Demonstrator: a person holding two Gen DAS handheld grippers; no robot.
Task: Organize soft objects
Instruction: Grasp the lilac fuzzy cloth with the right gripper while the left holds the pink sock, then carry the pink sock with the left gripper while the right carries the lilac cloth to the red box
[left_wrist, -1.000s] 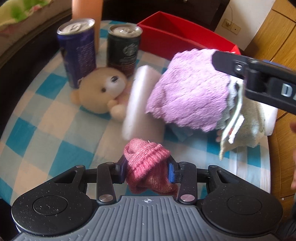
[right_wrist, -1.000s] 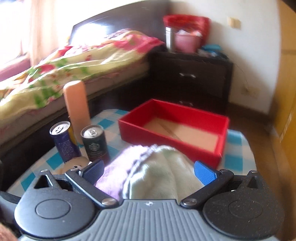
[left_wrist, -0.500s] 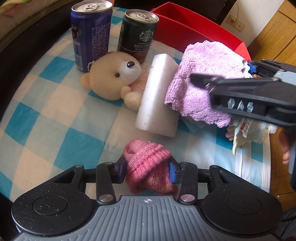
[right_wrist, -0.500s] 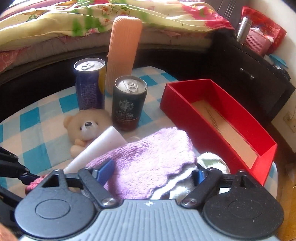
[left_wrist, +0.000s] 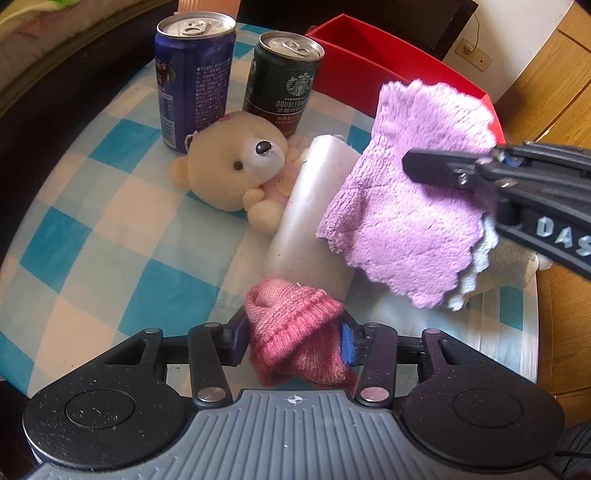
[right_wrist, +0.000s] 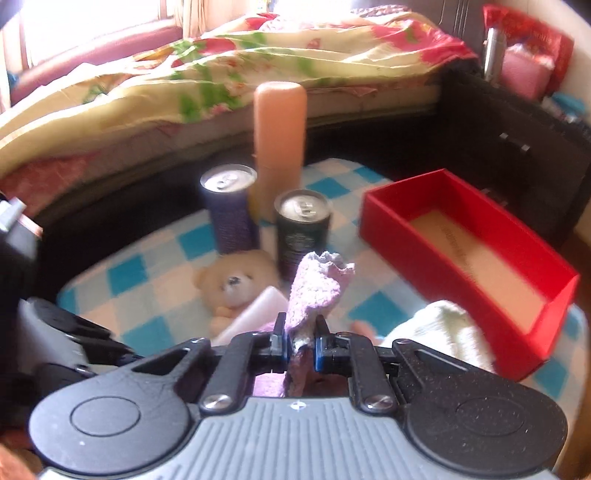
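Left wrist view: the left gripper (left_wrist: 293, 341), pitched steeply down over the checked table (left_wrist: 92, 236), has a pink knitted sock (left_wrist: 295, 332) bunched between its blue pads; its jaws are opening slightly, though the pads seem to press the knit. Far beyond it lie a teddy bear (left_wrist: 236, 170) and a white foam block (left_wrist: 314, 206), with a blue can (left_wrist: 194, 81) and a dark coffee can (left_wrist: 282, 77) standing behind them. The right gripper (left_wrist: 495, 173) reaches in from the right, clamped on a purple fleece cloth (left_wrist: 410, 199) that hangs clear of the table.

Right wrist view: the right gripper (right_wrist: 299, 345) is fully closed, pinching a fold of the purple fleece cloth (right_wrist: 317, 288), which stands up between the pads. A pale green towel (right_wrist: 450, 328) lies near right, just in front of the red box (right_wrist: 465, 266), which looks empty.

Judging by this, the step in hand is carrying picked-up soft items; the next move likely calls for swinging the cloth right and far over the box rim before letting go.
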